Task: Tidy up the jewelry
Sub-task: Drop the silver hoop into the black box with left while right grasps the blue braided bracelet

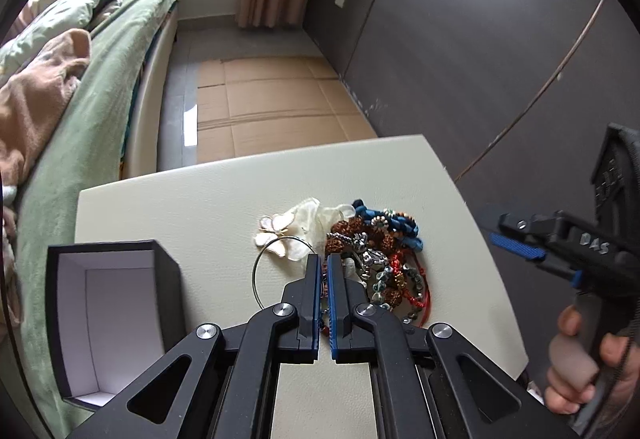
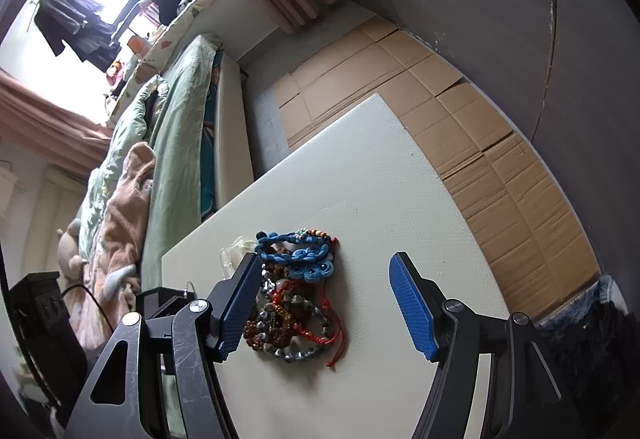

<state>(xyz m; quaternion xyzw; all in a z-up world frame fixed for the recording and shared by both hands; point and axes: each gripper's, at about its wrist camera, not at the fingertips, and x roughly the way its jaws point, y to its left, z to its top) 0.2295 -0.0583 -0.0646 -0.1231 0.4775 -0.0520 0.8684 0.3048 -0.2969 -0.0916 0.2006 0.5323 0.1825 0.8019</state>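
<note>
A tangled pile of jewelry (image 1: 372, 251) (image 2: 296, 303) lies on the cream table (image 1: 180, 207): blue cord bracelets (image 2: 296, 255), brown beads, silver beads and red string. Beside it are a pale shell butterfly piece (image 1: 280, 235) and a thin silver hoop (image 1: 260, 271). My left gripper (image 1: 324, 258) is at the pile's left edge, shut on a thin brown-red beaded strand that shows in the narrow gap between its pads. An open black box (image 1: 108, 319) with a white inside stands at the left. My right gripper (image 2: 324, 259) (image 1: 502, 231) hangs open over the pile's right side, holding nothing.
A bed with green bedding (image 1: 100, 99) runs along the table's left. Flattened cardboard (image 1: 272, 99) covers the floor beyond the far edge. A dark wardrobe wall (image 1: 460, 39) stands at the right. A person's hand (image 1: 576, 359) holds the right gripper's handle.
</note>
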